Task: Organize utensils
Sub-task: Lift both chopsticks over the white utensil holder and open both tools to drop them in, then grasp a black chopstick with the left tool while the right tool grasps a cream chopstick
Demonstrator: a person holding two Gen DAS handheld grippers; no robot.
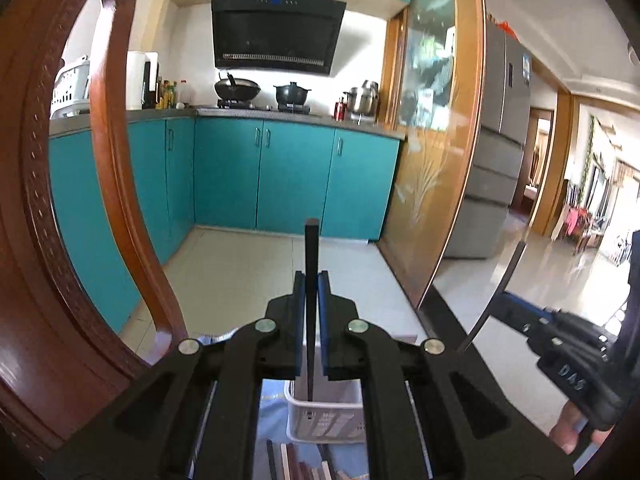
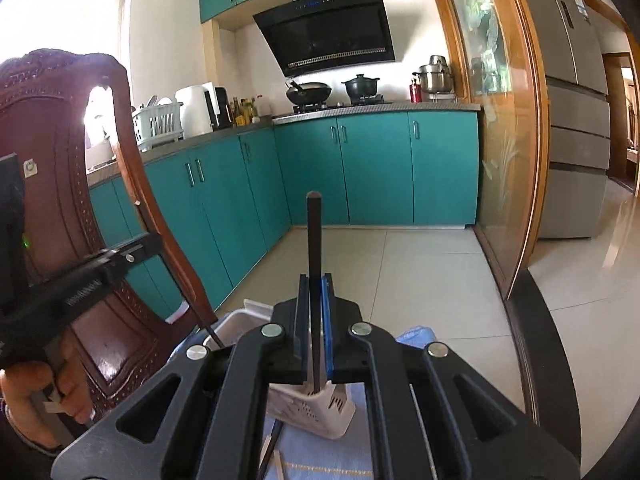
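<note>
Two handheld grippers, each clamping one dark chopstick, in a kitchen with teal cabinets. The left gripper (image 1: 311, 280) has its jaws clenched on a black chopstick (image 1: 311, 264) that stands upright between them, its square top rising past the jaw tips and its lower end reaching down over a white slotted basket (image 1: 324, 420) just below the jaws. More chopsticks (image 1: 304, 464) lie on a blue cloth (image 1: 272, 404) beneath the basket (colours mixed, some pale, some dark). The right gripper (image 2: 315, 284) likewise grips a second chopstick (image 2: 313, 248), upright between its jaws, lower end over the same basket (image 2: 316, 412). A carved wooden chair (image 1: 48, 240) stands left of both.
</note>
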